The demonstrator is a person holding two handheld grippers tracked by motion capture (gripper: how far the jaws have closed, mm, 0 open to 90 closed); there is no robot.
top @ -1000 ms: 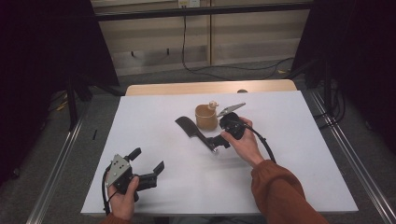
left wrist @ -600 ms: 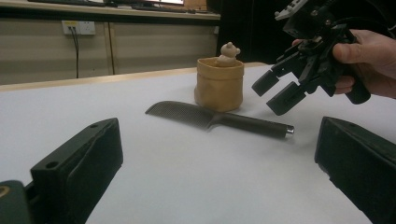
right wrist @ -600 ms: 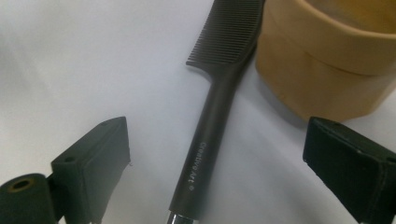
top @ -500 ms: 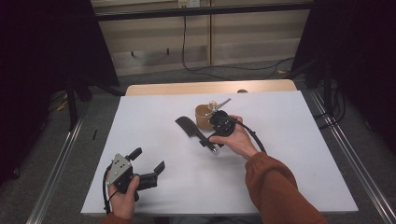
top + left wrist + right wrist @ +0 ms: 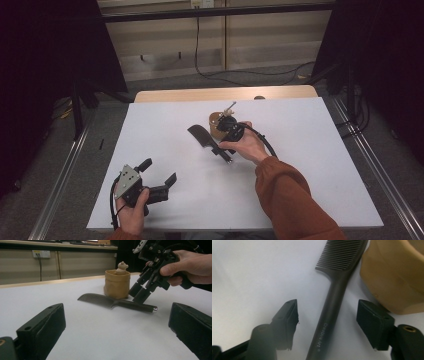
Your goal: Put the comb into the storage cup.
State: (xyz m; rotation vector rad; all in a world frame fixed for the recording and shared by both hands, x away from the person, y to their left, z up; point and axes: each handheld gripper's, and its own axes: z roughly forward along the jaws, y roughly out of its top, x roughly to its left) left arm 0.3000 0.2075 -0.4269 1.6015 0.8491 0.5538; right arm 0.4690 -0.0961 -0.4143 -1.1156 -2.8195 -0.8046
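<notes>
Right gripper closing on comb handle

My right gripper [image 5: 327, 323] has moved over the comb [image 5: 337, 300]; its fingers [image 5: 288, 320] have just been narrowing, handle between them, not yet touched. Grasp appears imminent. Left gripper [image 5: 159, 177] waits, fingers wide apart, on the table [image 5: 320, 165].

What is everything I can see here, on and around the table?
comb: one, black, lying flat mid-table, handle between the right gripper's jaws
cup: one, tan, upright just behind the comb
bear: one, tan, small figure sticking out of the cup
table: one, white top with a wooden far edge
socket: one, white, on the back wall with cables hanging down
left gripper: one, black, open, resting near the table's front left
right gripper: one, black, jaws have just been closing around the comb's handle, not yet pressing it
sleeve: one, orange, on the right arm
</notes>
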